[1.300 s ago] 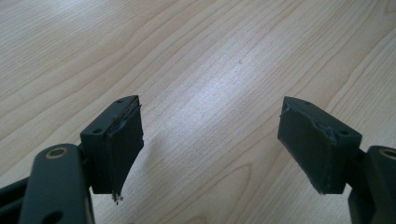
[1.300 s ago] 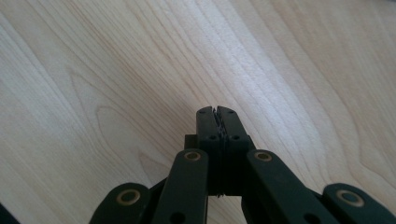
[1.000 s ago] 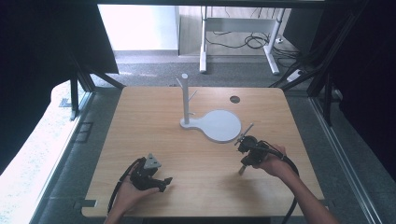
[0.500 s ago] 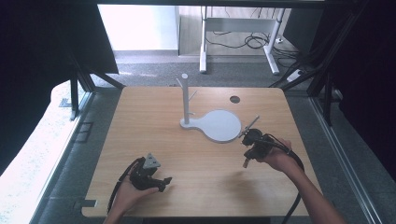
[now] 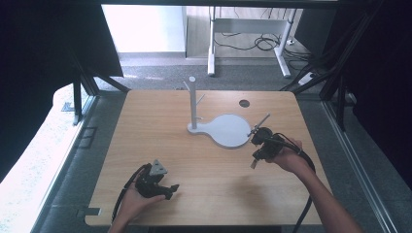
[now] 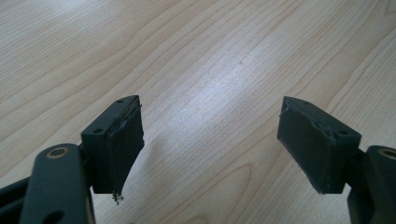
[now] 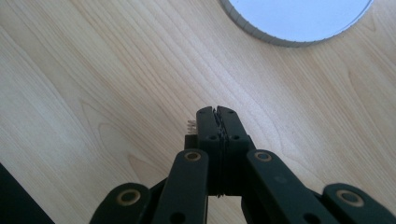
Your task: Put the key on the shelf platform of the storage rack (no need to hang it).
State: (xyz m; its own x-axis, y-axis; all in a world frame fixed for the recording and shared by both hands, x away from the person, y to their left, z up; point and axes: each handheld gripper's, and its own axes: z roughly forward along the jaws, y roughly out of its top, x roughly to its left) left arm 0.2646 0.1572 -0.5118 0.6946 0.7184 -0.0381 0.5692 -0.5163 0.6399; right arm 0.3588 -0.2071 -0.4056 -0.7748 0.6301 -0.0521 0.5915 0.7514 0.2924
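High view | left gripper [image 5: 171,188] low on table [image 5: 160,126], fingers spread | right gripper [image 5: 253,154] beside white stand base [image 5: 228,131], fingers clenched empty

Right claw [image 7: 218,111] pressed closed over wooden table [image 7: 116,79] — white round base [image 7: 299,18] beyond

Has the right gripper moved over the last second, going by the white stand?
Yes. The right gripper has slid to the right, toward the table's right edge, away from the white stand, whose round base it was beside a second ago.
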